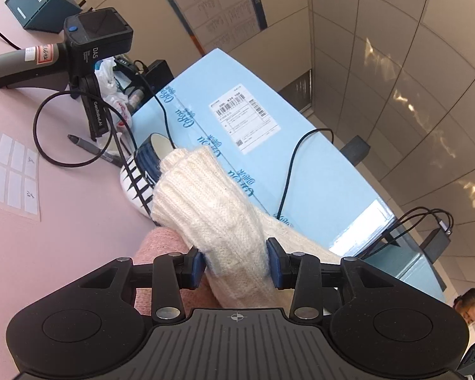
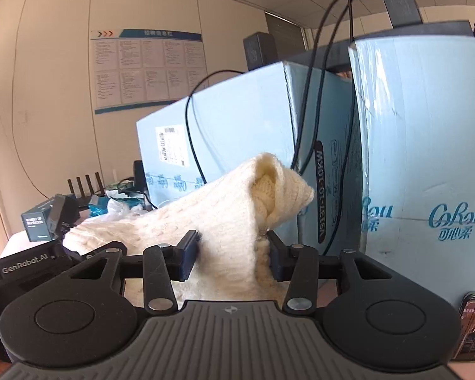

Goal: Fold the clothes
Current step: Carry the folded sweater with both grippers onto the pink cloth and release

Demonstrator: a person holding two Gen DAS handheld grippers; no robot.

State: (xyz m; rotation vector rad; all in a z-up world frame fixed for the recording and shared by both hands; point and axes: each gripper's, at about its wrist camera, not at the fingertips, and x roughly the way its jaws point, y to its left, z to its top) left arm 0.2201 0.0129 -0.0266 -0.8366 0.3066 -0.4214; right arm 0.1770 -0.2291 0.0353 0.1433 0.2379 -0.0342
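A cream knitted garment [image 1: 212, 209] is held up above the pink table [image 1: 63, 237]. My left gripper [image 1: 236, 264] is shut on it, with the ribbed cuff end sticking out past the fingers. My right gripper [image 2: 232, 258] is shut on another part of the same cream knit [image 2: 224, 215], whose folded end pokes up ahead. A pink knitted garment [image 1: 161, 247] lies on the table under the left gripper.
A blue striped mug [image 1: 145, 164] lies just beyond the cream knit. A spare gripper device [image 1: 79, 50], a marker pen [image 1: 91, 148], cables and a label sheet [image 1: 9, 171] sit on the table. Large light blue boxes [image 1: 269, 145] [image 2: 421, 171] stand close behind.
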